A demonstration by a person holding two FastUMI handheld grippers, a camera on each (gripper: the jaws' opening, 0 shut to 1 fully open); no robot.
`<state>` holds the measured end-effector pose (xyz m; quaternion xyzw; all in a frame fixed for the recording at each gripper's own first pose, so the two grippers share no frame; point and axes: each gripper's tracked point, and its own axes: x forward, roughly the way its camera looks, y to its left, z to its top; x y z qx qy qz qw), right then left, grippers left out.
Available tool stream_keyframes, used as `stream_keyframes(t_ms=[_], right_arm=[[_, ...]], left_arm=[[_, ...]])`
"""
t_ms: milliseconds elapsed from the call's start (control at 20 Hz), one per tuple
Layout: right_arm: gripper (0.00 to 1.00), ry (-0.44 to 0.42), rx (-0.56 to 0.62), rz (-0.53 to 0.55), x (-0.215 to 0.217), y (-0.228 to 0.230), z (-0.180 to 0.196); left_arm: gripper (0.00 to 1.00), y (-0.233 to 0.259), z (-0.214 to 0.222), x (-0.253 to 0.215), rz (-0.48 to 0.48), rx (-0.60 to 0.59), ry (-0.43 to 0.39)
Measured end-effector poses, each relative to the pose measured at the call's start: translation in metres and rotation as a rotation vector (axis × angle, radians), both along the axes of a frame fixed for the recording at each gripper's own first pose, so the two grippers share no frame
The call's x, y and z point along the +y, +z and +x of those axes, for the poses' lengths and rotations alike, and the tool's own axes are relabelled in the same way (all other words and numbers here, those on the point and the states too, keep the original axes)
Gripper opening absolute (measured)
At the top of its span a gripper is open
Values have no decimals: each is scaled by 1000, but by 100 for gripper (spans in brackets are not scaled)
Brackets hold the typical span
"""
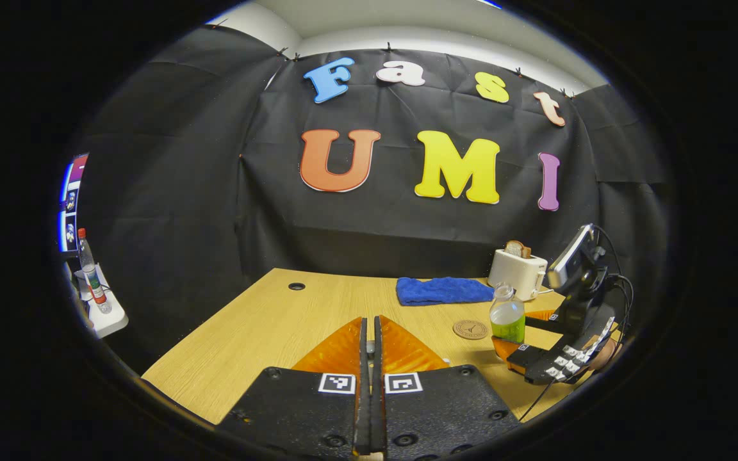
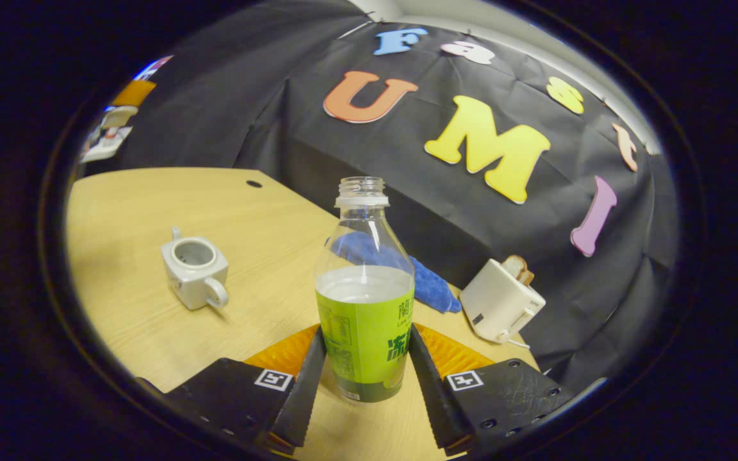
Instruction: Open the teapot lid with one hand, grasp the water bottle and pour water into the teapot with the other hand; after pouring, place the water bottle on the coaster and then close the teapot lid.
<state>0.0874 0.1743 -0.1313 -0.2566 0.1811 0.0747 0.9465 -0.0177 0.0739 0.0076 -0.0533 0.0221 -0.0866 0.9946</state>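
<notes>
Right fingers [image 2: 302, 384] flank the water bottle [image 2: 364, 307], seemingly gripping its label band; left fingers [image 1: 369, 358] closed, empty. Half-full, uncapped bottle looks light, slick, squashable.

Each gripper carries textured plates fixed with round screws, and a small square black-and-white marker sits at the base of every finger. In the left gripper view, the right gripper [image 1: 515, 330] has a dark body with a tilted silver-edged device on top, thin black cables looping behind, and a row of small white tags.

Black cloth walls [image 1: 183, 192] enclose a light wooden table [image 1: 266, 320] under a pale ceiling [image 1: 407, 29].
</notes>
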Motion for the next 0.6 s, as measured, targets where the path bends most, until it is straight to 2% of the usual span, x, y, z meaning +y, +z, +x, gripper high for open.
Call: stream_keyframes(t_ms=[100, 250, 600], right_arm=[[72, -27, -44, -110, -5, 8, 4], [72, -21, -103, -284, -4, 19, 8], [73, 114, -178, -637, 21, 18, 10]], left_arm=[[2, 2, 0, 3, -11, -7, 4], [2, 1, -3, 11, -17, -8, 3], [2, 2, -4, 12, -13, -7, -7]])
